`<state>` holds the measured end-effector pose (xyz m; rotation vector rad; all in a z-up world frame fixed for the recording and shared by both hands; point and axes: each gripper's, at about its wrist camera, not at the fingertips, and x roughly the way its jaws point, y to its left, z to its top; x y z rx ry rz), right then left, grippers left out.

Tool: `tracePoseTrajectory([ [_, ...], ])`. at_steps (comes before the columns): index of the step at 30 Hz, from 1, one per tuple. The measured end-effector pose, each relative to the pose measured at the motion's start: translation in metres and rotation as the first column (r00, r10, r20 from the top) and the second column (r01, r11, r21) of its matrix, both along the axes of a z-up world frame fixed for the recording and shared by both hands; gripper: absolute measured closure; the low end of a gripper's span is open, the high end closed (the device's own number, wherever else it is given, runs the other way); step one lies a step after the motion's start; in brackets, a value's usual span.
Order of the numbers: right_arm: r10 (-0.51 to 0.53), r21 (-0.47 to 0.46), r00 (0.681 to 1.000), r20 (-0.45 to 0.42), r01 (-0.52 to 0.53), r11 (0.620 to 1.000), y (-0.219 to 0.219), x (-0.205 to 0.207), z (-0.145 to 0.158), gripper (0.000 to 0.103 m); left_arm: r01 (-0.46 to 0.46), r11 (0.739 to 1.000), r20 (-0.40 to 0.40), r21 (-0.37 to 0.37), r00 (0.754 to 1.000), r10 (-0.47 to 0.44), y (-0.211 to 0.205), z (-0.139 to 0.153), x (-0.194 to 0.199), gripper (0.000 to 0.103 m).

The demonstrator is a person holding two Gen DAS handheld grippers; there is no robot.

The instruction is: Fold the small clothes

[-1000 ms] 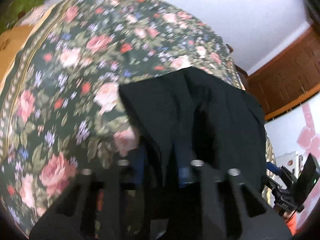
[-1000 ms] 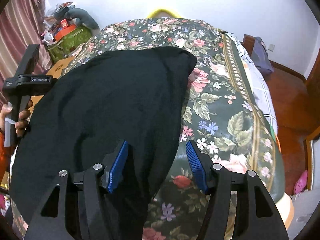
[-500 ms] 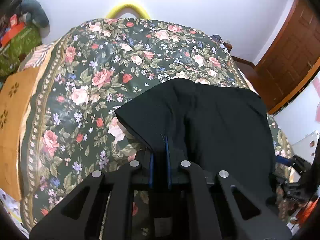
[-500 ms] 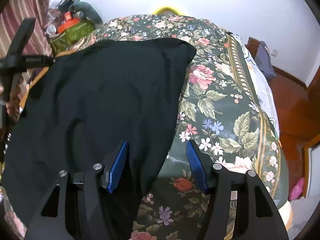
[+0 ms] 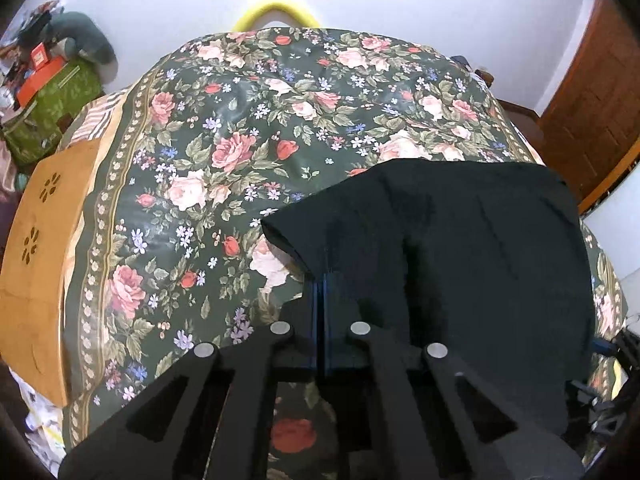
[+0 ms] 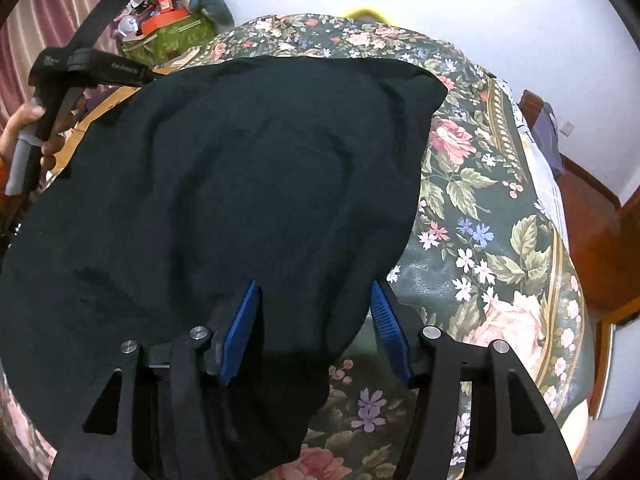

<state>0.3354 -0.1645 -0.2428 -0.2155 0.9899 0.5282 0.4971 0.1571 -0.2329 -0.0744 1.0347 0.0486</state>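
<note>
Black garment (image 6: 248,184) lies spread, rumpled, on floral bedspread (image 5: 224,152). L gripper (image 5: 321,280): pads together, clamped on garment's near corner; gap was wider 1 s ago. R gripper (image 6: 314,300): jaws apart, narrowed slightly, straddling garment edge w/o pressing it; more cloth between pads than before.

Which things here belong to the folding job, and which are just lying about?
Job: black garment; left gripper, shut on its edge; right gripper, open astride its corner.
Lying about: green box; grey soft toy; floral bedspread.
</note>
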Motion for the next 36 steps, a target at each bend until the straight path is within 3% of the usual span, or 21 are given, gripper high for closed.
tracePoseTrajectory([
  [3,0.001,0.000,1.000,0.002,-0.001,1.000,0.000,0.001,0.000,0.049,-0.034,0.996,0.034,0.078,0.999,0.032,0.008,0.005,-0.001,0.102],
  [8,-0.011,0.006,1.000,0.001,0.011,1.000,0.000,0.000,0.000,0.049,-0.085,0.987,0.059,0.134,0.995,0.077,0.022,0.010,0.008,0.101],
  [10,-0.015,0.006,1.000,-0.001,0.015,1.000,-0.001,-0.001,0.000,0.049,-0.100,0.977,0.059,0.190,0.994,0.091,0.020,0.010,0.010,0.101],
  [12,-0.020,0.005,1.000,-0.006,0.020,1.000,-0.001,0.000,0.002,0.049,-0.141,0.947,0.066,0.289,0.990,0.128,0.019,0.012,0.009,0.101],
  [13,-0.022,0.006,1.000,-0.010,0.022,1.000,-0.002,0.000,0.002,0.049,-0.152,0.941,0.067,0.303,0.988,0.138,0.021,0.014,0.008,0.101],
  [16,-0.034,0.020,0.999,-0.033,0.035,0.999,-0.007,-0.001,0.007,0.049,-0.140,0.965,0.056,0.224,0.990,0.131,0.033,0.026,-0.005,0.099],
  [17,-0.040,0.031,0.999,-0.037,0.041,0.999,-0.009,-0.002,0.010,0.049,-0.128,0.974,0.047,0.189,0.992,0.121,0.035,0.028,-0.011,0.092],
  [19,-0.049,0.061,0.998,-0.038,0.051,0.997,-0.013,-0.004,0.016,0.049,-0.096,0.988,0.026,0.120,0.995,0.093,0.035,0.031,-0.026,0.072],
  [20,-0.054,0.078,0.998,-0.042,0.057,0.995,-0.014,-0.005,0.019,0.049,-0.084,0.992,0.018,0.090,0.996,0.083,0.034,0.030,-0.035,0.054],
  [21,-0.058,0.094,0.997,-0.048,0.062,0.994,-0.016,-0.006,0.021,0.049,-0.076,0.995,0.012,0.062,0.997,0.075,0.032,0.028,-0.043,0.041],
  [26,-0.050,0.118,0.997,-0.059,0.057,0.991,-0.013,-0.015,0.025,0.049,-0.059,0.993,-0.068,-0.104,0.996,0.052,0.023,0.005,-0.067,0.039],
  [31,-0.009,0.086,0.999,-0.043,0.012,0.996,-0.003,-0.021,0.025,0.049,-0.115,0.956,-0.120,-0.270,0.989,0.085,0.028,-0.022,-0.076,0.039],
  [35,0.016,0.054,1.000,-0.019,-0.015,0.998,0.004,-0.023,0.025,0.049,-0.121,0.938,-0.098,-0.326,0.991,0.094,0.021,-0.031,-0.076,0.041],
  [36,0.018,0.049,1.000,-0.015,-0.017,0.999,0.006,-0.022,0.025,0.049,-0.110,0.940,-0.084,-0.323,0.993,0.088,0.016,-0.031,-0.075,0.048],
])
